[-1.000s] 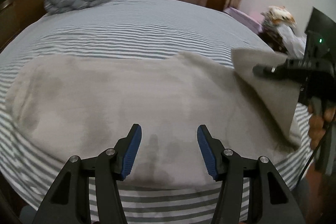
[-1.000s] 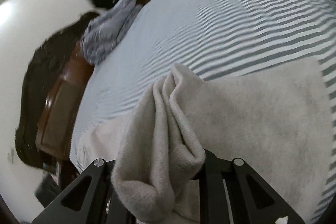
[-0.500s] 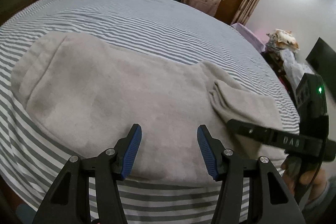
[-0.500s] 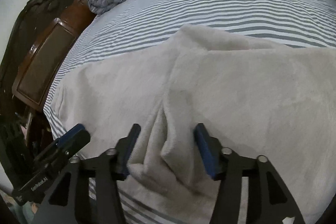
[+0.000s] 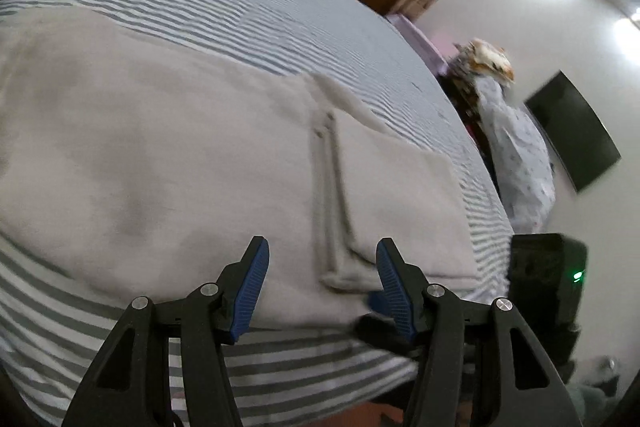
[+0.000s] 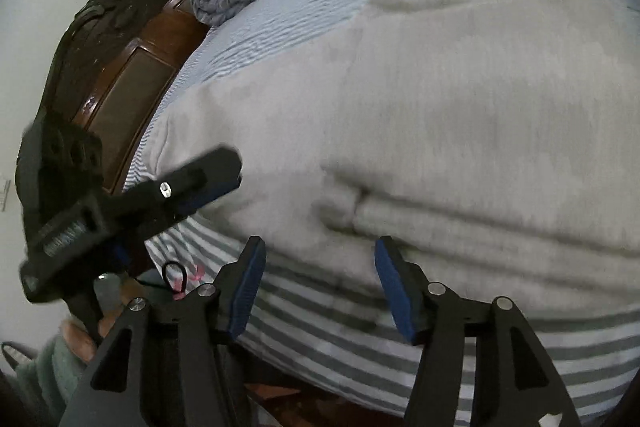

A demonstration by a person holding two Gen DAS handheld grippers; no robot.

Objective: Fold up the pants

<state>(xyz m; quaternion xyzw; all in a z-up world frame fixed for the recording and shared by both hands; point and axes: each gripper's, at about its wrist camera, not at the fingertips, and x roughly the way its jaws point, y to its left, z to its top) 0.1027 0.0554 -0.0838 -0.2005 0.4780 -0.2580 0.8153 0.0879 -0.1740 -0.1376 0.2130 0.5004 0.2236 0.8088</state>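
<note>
Pants (image 5: 168,155) lay flat on bed (image 5: 168,7), folded end at lower right. Left gripper (image 5: 320,281) and right gripper (image 6: 318,287): jaws half open, empty. Next grip best taken at the folded layers together, edges kept square.

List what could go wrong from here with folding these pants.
1. The pants lie close to the near edge of the bed, so a tug toward that edge might drag them off.
2. The folded-over flap sits loose with a ridge at its edge; another fold may trap that wrinkle.
3. The left gripper and right gripper are close together and might collide.
</note>
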